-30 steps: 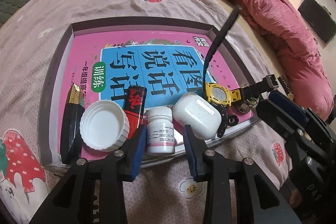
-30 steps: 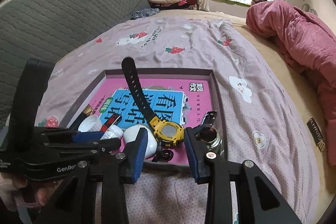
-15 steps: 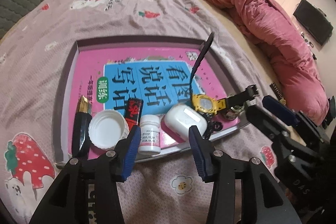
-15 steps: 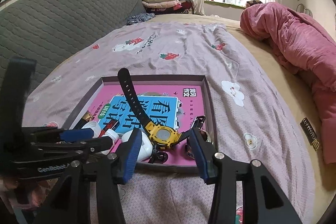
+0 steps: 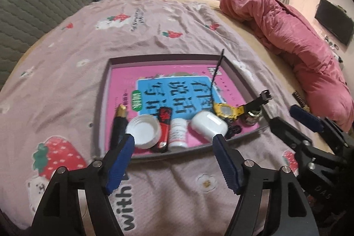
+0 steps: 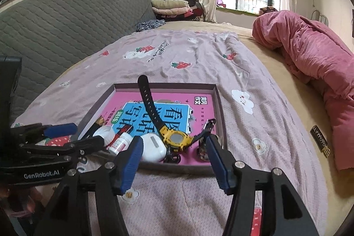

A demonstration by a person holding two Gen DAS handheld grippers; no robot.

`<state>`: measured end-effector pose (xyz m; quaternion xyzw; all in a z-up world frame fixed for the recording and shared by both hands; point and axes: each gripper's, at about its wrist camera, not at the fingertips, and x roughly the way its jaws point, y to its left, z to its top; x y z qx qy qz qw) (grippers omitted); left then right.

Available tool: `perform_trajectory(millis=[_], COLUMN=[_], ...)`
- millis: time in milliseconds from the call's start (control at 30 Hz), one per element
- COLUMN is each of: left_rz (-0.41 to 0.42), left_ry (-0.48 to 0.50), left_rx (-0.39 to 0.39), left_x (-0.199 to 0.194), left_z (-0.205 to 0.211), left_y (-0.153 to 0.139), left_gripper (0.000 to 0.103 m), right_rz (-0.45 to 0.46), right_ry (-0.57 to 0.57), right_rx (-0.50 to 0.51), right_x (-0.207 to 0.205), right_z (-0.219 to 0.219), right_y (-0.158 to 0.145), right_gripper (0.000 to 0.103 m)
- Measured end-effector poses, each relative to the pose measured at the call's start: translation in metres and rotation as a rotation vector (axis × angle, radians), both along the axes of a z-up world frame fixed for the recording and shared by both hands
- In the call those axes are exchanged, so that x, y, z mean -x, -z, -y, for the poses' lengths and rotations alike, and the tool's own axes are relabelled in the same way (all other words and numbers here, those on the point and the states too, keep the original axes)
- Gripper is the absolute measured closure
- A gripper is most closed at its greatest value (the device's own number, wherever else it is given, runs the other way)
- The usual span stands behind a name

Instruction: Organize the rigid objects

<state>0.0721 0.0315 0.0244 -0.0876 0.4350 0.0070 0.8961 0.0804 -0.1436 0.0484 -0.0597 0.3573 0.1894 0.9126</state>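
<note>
Tongs both empty: our left tongs (image 5: 173, 158) & right tongs (image 6: 172, 162) are opening, nothing btwn them, held short of the tray (image 5: 104, 90) on the bed. Watch (image 6: 174, 138), earbud case (image 5: 209, 125), pill bottle (image 5: 178, 133) lie along its near edge, prob. sorted already.

Your left gripper (image 5: 173, 160) hangs before the tray (image 5: 104, 103), jaws opening, nothing between them. Bottle (image 5: 178, 133) and white case (image 5: 209, 125) lie inside.
</note>
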Motion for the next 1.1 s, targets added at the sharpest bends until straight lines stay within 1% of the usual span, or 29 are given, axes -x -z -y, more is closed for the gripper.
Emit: perform_trajectory(millis=[100,233,300,400,533,700,767,933,1033,1100], left_rz=[0.013,0.041,0.043,0.029,0.005,0.0,0.002,0.008,0.001,-0.001], left_ry=[-0.024,-0.039,-0.036,-0.033,-0.05,-0.083,-0.086,-0.057,-0.043,-0.044], left_rx=[-0.04,-0.043,-0.054,-0.054,-0.024,-0.031,-0.041,-0.054,-0.047,-0.047], left_x=[0.01,0.028,0.034,0.044,0.055,0.071,0.077,0.084,0.084,0.083], left_z=[-0.003,-0.005,-0.003,0.0,0.001,-0.001,-0.001,0.005,0.008,0.008], left_y=[-0.002,-0.006,-0.005,-0.002,0.005,0.009,0.01,0.016,0.021,0.024], left_gripper=[0.028,0.028,0.028,0.028,0.028,0.028,0.028,0.028,0.028,0.028], right_rz=[0.003,-0.003,-0.007,-0.013,-0.004,-0.019,-0.009,-0.007,-0.018,-0.006], right_ry=[0.007,0.02,0.032,0.063,0.066,0.074,0.07,0.043,0.05,0.069], right_rx=[0.001,-0.001,0.002,-0.03,-0.01,0.0,0.011,0.025,0.034,0.039], right_x=[0.01,0.019,0.024,0.032,0.041,0.052,0.058,0.068,0.069,0.069], right_z=[0.003,0.007,0.009,0.016,0.015,0.011,0.006,-0.003,-0.004,0.0], right_y=[0.002,0.006,0.008,0.009,0.01,0.017,0.02,0.03,0.035,0.036], right_gripper=[0.044,0.035,0.034,0.034,0.034,0.034,0.034,0.034,0.034,0.034])
